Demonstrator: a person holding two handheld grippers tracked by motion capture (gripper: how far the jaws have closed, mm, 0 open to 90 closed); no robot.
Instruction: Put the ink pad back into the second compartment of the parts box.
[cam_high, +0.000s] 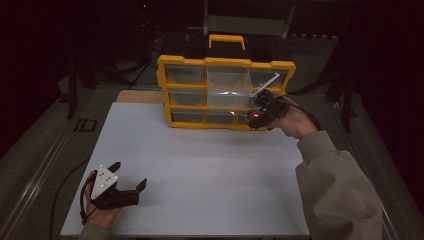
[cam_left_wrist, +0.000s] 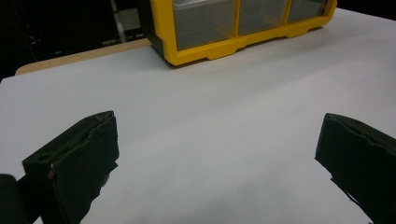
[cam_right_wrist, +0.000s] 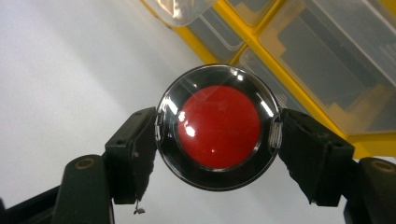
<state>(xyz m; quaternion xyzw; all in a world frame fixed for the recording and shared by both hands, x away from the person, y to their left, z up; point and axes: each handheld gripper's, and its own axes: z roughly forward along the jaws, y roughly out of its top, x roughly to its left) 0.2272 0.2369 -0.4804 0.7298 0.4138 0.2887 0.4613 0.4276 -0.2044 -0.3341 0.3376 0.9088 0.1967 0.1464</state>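
Red-centred round case (cam_right_wrist: 218, 127) clamped in right tool (cam_right_wrist: 218, 135), raised before organizer (cam_high: 226, 92).

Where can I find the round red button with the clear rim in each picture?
High view: the red button sits right of centre, in the right claw, before the yellow drawer box.
Left gripper view: not in it.
Right gripper view: the centre, pressed between both black jaws.
Shared landmark: the yellow drawer box.

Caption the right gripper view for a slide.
Right gripper clamps a round red-centred disc above the white table, beside the yellow drawer organizer.
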